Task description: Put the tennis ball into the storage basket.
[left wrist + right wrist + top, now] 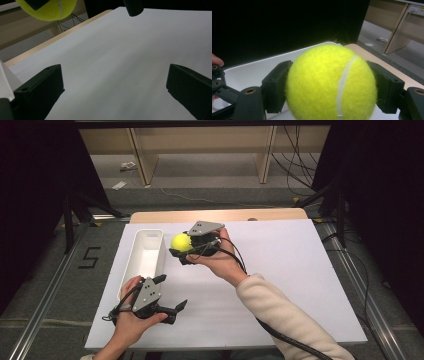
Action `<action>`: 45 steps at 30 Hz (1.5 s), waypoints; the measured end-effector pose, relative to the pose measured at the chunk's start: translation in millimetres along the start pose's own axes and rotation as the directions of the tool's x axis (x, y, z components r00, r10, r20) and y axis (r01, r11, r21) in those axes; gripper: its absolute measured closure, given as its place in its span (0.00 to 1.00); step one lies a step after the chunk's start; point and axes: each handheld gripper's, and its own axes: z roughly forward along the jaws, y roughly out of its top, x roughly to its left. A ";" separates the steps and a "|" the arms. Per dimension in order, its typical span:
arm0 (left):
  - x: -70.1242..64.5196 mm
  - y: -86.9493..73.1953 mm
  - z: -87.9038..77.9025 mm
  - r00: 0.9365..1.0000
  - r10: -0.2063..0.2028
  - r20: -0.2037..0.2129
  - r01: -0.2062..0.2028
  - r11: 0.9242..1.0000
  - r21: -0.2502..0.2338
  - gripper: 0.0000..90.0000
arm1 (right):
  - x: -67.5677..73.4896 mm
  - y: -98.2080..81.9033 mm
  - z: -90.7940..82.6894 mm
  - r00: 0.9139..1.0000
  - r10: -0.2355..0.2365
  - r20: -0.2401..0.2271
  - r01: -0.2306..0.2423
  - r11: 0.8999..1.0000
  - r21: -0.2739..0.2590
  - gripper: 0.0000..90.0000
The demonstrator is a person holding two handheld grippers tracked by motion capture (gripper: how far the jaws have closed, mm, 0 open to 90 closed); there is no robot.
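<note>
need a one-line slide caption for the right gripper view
Right gripper clamps a yellow tennis ball between its black jaws, with the white bin just beyond.

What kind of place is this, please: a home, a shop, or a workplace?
Most likely a lab or recording workspace, not a home. A white board covers the table, black cables run over the grey floor, and a "5" is taped on the floor beside a metal rail.

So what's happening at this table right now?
A person works with two handheld grippers. The right gripper holds a yellow tennis ball between its jaws, lifted off the white table sheet, beside the far end of the white bin, which looks empty. The left gripper is open and holds nothing, close to the person near the bin's near end.
</note>
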 end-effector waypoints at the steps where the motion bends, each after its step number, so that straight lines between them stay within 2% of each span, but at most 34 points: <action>1: 0.1 0.0 0.0 1.000 -0.001 0.000 0.001 1.000 -0.001 0.01 | -0.3 0.3 0.5 1.000 -0.005 -0.001 0.005 1.000 0.001 0.29; 45: -0.9 0.4 -0.1 1.000 0.003 0.001 -0.003 1.000 -0.001 0.01 | 8.3 9.3 24.0 1.000 -0.008 -0.024 0.008 1.000 0.008 0.29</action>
